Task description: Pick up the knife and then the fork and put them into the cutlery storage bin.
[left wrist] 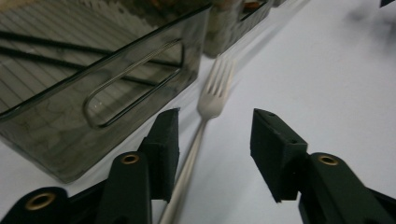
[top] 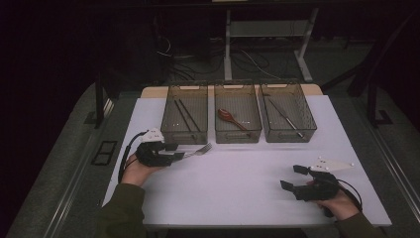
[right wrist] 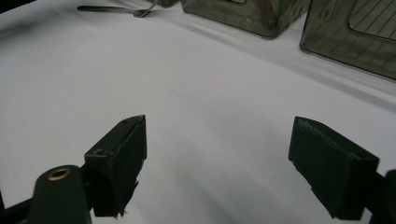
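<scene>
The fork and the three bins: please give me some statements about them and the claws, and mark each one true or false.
1. The fork lies on the table, outside the bins. True.
2. The spoon is in the left bin. False: it lies in the middle bin; the left bin holds chopsticks.
3. The fork's handle runs between the jaws of the left claw. True; the pads do not yet press on it.
4. The right claw holds a knife. False: its jaws stand open over bare table with nothing between them.
5. The fork's tines point away from the left claw. True.
6. The right bin is empty. False: a long thin utensil lies in it.
</scene>
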`<action>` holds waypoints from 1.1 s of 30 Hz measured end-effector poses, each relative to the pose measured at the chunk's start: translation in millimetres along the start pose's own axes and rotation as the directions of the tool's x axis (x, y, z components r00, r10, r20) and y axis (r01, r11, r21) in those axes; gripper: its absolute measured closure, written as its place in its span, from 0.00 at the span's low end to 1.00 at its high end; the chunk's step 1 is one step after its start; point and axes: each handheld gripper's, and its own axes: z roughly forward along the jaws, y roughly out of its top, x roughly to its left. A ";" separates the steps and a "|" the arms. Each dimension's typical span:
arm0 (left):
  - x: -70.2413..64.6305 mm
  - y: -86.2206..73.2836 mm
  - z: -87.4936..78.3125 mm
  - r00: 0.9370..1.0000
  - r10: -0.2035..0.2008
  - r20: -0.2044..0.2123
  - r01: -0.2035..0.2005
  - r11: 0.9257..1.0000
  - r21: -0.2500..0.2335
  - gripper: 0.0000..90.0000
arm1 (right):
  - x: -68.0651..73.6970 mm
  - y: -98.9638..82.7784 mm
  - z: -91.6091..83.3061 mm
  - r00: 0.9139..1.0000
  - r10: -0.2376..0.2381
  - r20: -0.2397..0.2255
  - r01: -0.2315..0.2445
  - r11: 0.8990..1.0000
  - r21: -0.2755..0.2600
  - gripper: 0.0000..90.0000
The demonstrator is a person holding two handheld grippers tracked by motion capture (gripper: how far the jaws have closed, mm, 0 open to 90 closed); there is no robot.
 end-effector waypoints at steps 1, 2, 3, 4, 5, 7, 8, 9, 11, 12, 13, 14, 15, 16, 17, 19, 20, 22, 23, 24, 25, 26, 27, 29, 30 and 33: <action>2.6 -0.8 2.9 1.000 0.004 0.003 -0.004 1.000 0.018 0.62 | -0.3 0.0 0.0 1.000 -0.001 0.000 0.001 1.000 0.000 0.22; 4.8 -1.6 5.7 1.000 0.011 0.006 -0.011 0.999 0.034 0.64 | -0.5 -0.1 -0.2 1.000 -0.002 -0.001 0.002 1.000 -0.001 0.22; 6.9 -2.5 8.9 1.000 0.013 0.008 -0.013 0.999 0.042 0.66 | -0.6 -0.1 -0.3 1.000 0.000 -0.001 0.000 1.000 -0.003 0.22; 9.0 -3.0 11.4 1.000 0.015 0.011 -0.015 0.998 0.054 0.68 | -0.7 -0.1 -0.4 1.000 0.000 0.000 0.000 1.000 -0.004 0.22; 10.2 -3.8 14.4 1.000 0.009 0.014 -0.010 0.999 0.052 0.70 | -0.6 -0.1 -0.5 1.000 -0.001 0.001 0.001 1.000 -0.003 0.22; 11.5 -5.0 20.3 1.000 0.018 0.022 -0.019 0.998 0.066 0.72 | -0.6 -0.2 -0.7 1.000 -0.002 -0.001 0.002 1.000 -0.003 0.22; 11.2 -5.3 23.5 0.999 0.019 0.038 -0.022 0.997 0.072 0.73 | -0.7 -0.2 -0.7 1.000 -0.002 -0.001 0.002 1.000 -0.004 0.22; 9.9 -5.6 26.6 0.999 0.025 0.039 -0.028 0.996 0.081 0.74 | -0.8 -0.1 -0.7 1.000 -0.003 -0.002 0.003 1.000 -0.005 0.22; 8.4 -5.8 31.6 0.998 0.045 0.035 -0.048 0.994 0.103 0.76 | -0.9 -0.1 -0.6 1.000 -0.005 -0.003 0.005 1.000 -0.006 0.22; 8.3 -5.7 33.2 0.998 0.051 0.033 -0.054 0.992 0.111 0.78 | -0.9 -0.1 -0.7 1.000 -0.007 -0.003 0.007 1.000 -0.005 0.22; 8.1 -5.9 35.2 0.998 0.056 0.023 -0.058 0.992 0.112 0.78 | -0.9 -0.1 -0.7 1.000 -0.009 -0.003 0.009 1.000 -0.005 0.22; 8.5 -6.0 35.8 0.998 0.057 0.023 -0.059 0.992 0.113 0.80 | -0.7 0.0 -0.6 1.000 -0.008 -0.003 0.008 1.000 -0.003 0.22; 8.6 -6.3 36.5 0.998 0.056 0.020 -0.058 0.992 0.114 0.81 | -0.7 -0.1 -0.6 1.000 -0.010 -0.003 0.010 1.000 -0.001 0.22; 8.7 -6.8 37.5 0.998 0.053 0.016 -0.054 0.992 0.115 0.81 | -0.6 -0.1 -0.4 1.000 -0.011 -0.004 0.011 1.000 -0.001 0.22; 8.8 -7.6 38.5 0.998 0.055 0.022 -0.057 0.991 0.119 0.83 | -0.5 -0.1 -0.3 1.000 -0.013 -0.006 0.013 1.000 -0.001 0.22; 7.8 -8.8 40.1 0.998 0.061 0.019 -0.063 0.990 0.128 0.85 | -0.3 -0.1 -0.1 1.000 -0.017 -0.005 0.017 1.000 -0.002 0.22; 7.8 -8.8 40.2 0.998 0.062 0.015 -0.063 0.990 0.129 0.86 | -0.3 -0.1 -0.1 1.000 -0.018 -0.006 0.018 1.000 -0.001 0.22; 7.7 -9.4 40.1 0.997 0.073 0.016 -0.074 0.989 0.127 0.88 | -0.4 -0.1 0.2 1.000 -0.016 -0.006 0.016 1.000 0.000 0.22; 7.4 -9.3 39.7 0.997 0.079 0.018 -0.081 0.988 0.133 0.89 | -0.5 -0.2 0.2 1.000 -0.017 -0.006 0.017 1.000 -0.001 0.22; 6.3 -9.1 39.7 0.997 0.077 0.023 -0.080 0.988 0.134 0.89 | -0.4 -0.2 0.3 1.000 -0.018 -0.006 0.018 1.000 0.000 0.22; 5.5 -8.8 39.5 0.996 0.084 0.027 -0.087 0.986 0.141 0.90 | -0.3 -0.1 0.3 1.000 -0.018 -0.006 0.018 1.000 0.000 0.22; 4.2 -8.8 39.4 0.996 0.084 0.034 -0.088 0.986 0.143 0.90 | -0.1 -0.1 0.4 1.000 -0.020 -0.005 0.020 1.000 0.000 0.22; 3.7 -8.5 38.9 0.995 0.092 0.037 -0.097 0.984 0.152 0.91 | 0.2 -0.1 0.4 1.000 -0.019 -0.005 0.019 1.000 0.000 0.22; 1.2 -8.0 38.7 0.994 0.104 0.034 -0.108 0.981 0.162 0.92 | 0.3 -0.1 0.5 1.000 -0.021 -0.007 0.021 1.000 0.004 0.22; 0.7 -7.8 38.9 0.993 0.112 0.032 -0.116 0.980 0.163 0.92 | 0.4 -0.1 0.6 1.000 -0.022 -0.006 0.022 1.000 0.004 0.22; -1.5 -6.4 38.9 0.992 0.126 0.029 -0.129 0.976 0.175 0.93 | 0.9 -0.1 0.5 1.000 -0.020 -0.007 0.020 1.000 0.005 0.22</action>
